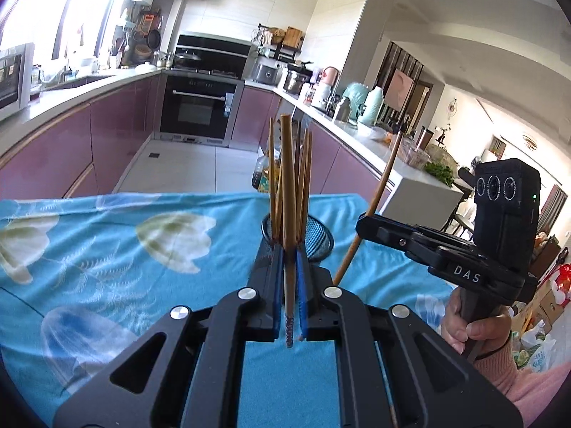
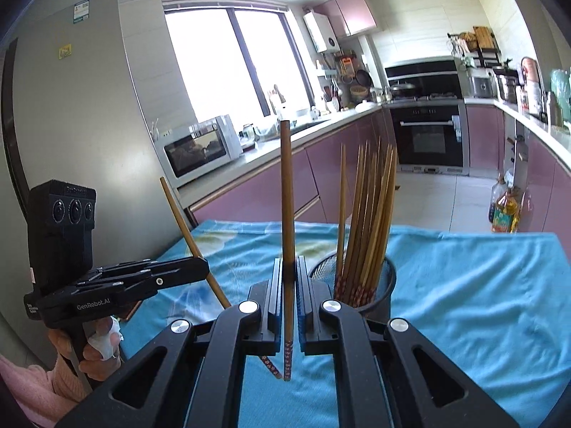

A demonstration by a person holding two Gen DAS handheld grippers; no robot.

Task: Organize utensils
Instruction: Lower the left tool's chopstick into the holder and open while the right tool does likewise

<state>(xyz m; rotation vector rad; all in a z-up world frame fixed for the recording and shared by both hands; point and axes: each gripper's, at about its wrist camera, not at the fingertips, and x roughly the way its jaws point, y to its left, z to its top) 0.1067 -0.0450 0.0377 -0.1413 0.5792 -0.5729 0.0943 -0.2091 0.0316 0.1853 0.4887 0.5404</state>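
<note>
In the left wrist view my left gripper [image 1: 289, 251] is shut on one brown chopstick [image 1: 287, 185], which stands upright between the blue pads. Just beyond it is a black mesh holder [image 1: 321, 240] with several chopsticks [image 1: 306, 167] standing in it. My right gripper [image 1: 362, 224] shows at the right, shut on a slanted chopstick [image 1: 387, 174]. In the right wrist view my right gripper [image 2: 289, 265] clamps its chopstick [image 2: 286, 185] upright, with the mesh holder [image 2: 388, 287] and its bundle of chopsticks [image 2: 371, 210] close on the right. At the left my left gripper [image 2: 204, 266] grips its leaning chopstick [image 2: 183, 219].
The holder stands on a table under a blue flowered cloth [image 1: 107, 249]. Purple kitchen cabinets [image 1: 53, 149], an oven [image 1: 198, 107] and a crowded counter [image 1: 342, 117] ring the floor beyond. A microwave [image 2: 200, 148] and a tall fridge [image 2: 71, 107] stand left; oil bottles [image 2: 505, 208] stand on the floor.
</note>
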